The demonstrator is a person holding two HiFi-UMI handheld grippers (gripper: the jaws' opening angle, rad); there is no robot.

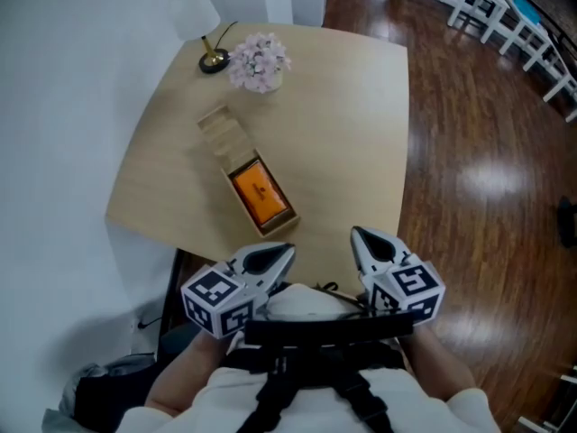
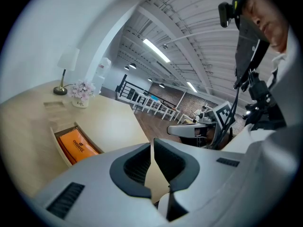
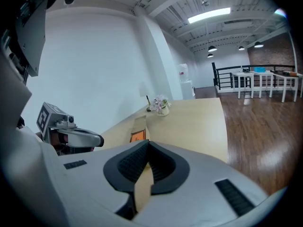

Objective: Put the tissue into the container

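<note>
Now, left gripper (image 1: 281, 254): my fingers here are closed together, tip on tip, and they have nothing between them. It hangs low, near my chest, off the table (image 1: 352, 124).
Right gripper (image 1: 357, 234): also fully closed and empty, at 3 o'clock of the left one, a little apart from it.
Tissue (image 1: 260, 193): the orange pack lies flat inside the container (image 1: 278, 227), at about 11 o'clock from my two grippers. It seems to fill the box almost from wall to wall.
Container: a long wooden box, open on top, lying slanted close to the near edge of the table.
Lid piece (image 1: 222, 126): a pale piece that I take for the lid lies just beyond the box, at 11 o'clock of it. I cannot tell if the two touch.
Far end: a small vase of flowers (image 1: 259, 61) and a lamp (image 1: 204, 27) stand at 12 o'clock of the box, near each other.
Task state: I judge the tissue is in its place; maybe only the lid remains.
Risk one: the box is near the table edge, so a push toward 6 o'clock from my closed fingers could slide it off.
Risk two: if I reach for the lid too far toward 12 o'clock, I may knock over the flowers.
Risk three: closed fingers cannot take the lid; I must open them first.
</note>
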